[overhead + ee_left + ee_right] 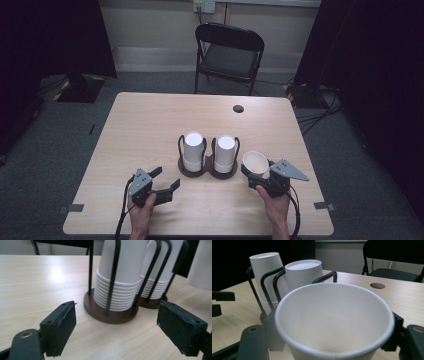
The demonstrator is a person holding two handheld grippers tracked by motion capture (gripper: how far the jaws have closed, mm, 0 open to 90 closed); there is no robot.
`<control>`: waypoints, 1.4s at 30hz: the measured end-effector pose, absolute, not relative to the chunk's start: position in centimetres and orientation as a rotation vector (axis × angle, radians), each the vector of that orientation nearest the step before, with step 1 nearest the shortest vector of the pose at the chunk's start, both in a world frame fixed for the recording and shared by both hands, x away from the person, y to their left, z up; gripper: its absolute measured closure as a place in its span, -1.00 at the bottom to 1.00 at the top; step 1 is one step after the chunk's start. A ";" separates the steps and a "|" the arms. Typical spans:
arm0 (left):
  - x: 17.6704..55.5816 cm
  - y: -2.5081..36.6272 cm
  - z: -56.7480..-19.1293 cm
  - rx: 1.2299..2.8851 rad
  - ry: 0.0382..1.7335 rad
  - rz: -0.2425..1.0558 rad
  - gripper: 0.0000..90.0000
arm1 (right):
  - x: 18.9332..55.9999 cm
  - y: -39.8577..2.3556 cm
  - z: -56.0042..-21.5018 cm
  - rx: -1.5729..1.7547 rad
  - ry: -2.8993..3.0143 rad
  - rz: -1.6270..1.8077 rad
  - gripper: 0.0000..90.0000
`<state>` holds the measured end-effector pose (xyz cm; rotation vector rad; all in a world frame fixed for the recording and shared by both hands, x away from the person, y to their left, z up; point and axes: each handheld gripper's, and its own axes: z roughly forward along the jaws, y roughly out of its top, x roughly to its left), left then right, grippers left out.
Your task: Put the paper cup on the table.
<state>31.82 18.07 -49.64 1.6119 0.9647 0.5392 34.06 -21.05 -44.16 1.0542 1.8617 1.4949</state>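
Two stacks of white paper cups, one on the left (193, 148) and one on the right (225, 151), stand upside down in a dark brown double holder (191, 173) with black wire loops. My left gripper (167, 180) lies open and empty on the table just front-left of the holder. Its own view looks between the wide jaws (117, 312) at the nearer stack (125, 270) and the holder base (100, 312). My right gripper (256, 175) is shut on a single white paper cup (255, 161), mouth up, right of the holder. That cup (334, 315) fills the right gripper view, with the stacks (304, 272) behind it.
The light wooden table (150, 120) has a round cable hole (238, 108) near its far edge. A black folding chair (229, 52) stands behind the table. Dark curtains hang at both sides of the room.
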 end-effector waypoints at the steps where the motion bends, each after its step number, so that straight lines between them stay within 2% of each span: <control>1: 31.7 18.0 -49.6 1.598 0.973 0.563 -0.66 | 34.2 -21.1 -44.2 1.063 1.856 1.495 -0.41; 13: 30.9 17.2 -49.6 1.595 0.947 0.700 -0.65 | 37.1 -21.8 -43.8 1.092 1.790 1.440 -0.44; 42: 30.9 17.6 -49.7 1.563 0.942 0.667 -0.64 | 42.9 -23.2 -44.8 1.159 1.706 1.352 -0.43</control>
